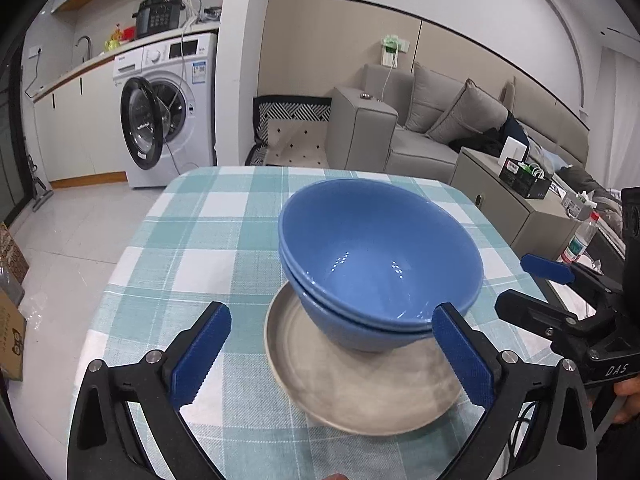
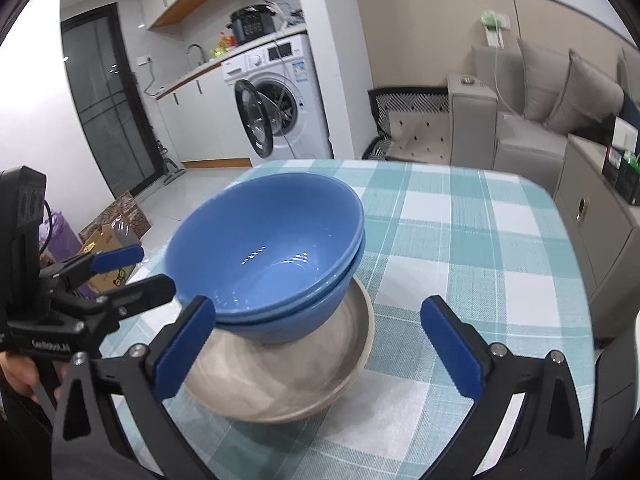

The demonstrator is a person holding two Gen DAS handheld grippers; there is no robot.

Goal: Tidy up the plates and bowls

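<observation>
From the left wrist camera we see our left gripper [image 1: 332, 360] with its blue-padded fingers [image 1: 200, 356] spread as wide as they go, holding nothing. Straight ahead of it, reaching into the gap between the fingertips, two blue bowls [image 1: 376, 252] sit nested one inside the other on a grey plate [image 1: 320, 372]. The plate lies between the two pads, closer to the right-hand one, and we cannot tell whether that pad grazes the lower bowl's rim. All of this rests on a table with a teal-and-white checked tablecloth [image 1: 192, 248]. Off to the right of our tool, the right gripper [image 1: 532, 284] comes in from the frame edge, its fingers apart and empty. Far ahead and to the left stands a washing machine [image 1: 168, 108] with its door swung open.

From the right wrist camera our right gripper [image 2: 324, 352] likewise stands fully open with nothing held. The nested blue bowls [image 2: 268, 240] and the grey plate [image 2: 288, 380] beneath them lie ahead and toward the left finger [image 2: 184, 348], whose pad overlaps the lower bowl's edge in this view; actual contact is unclear. The right finger stands over bare tablecloth [image 2: 480, 240]. To the left of the tool, the left gripper [image 2: 136, 272] shows open, a hand [image 2: 20, 376] on its handle.
</observation>
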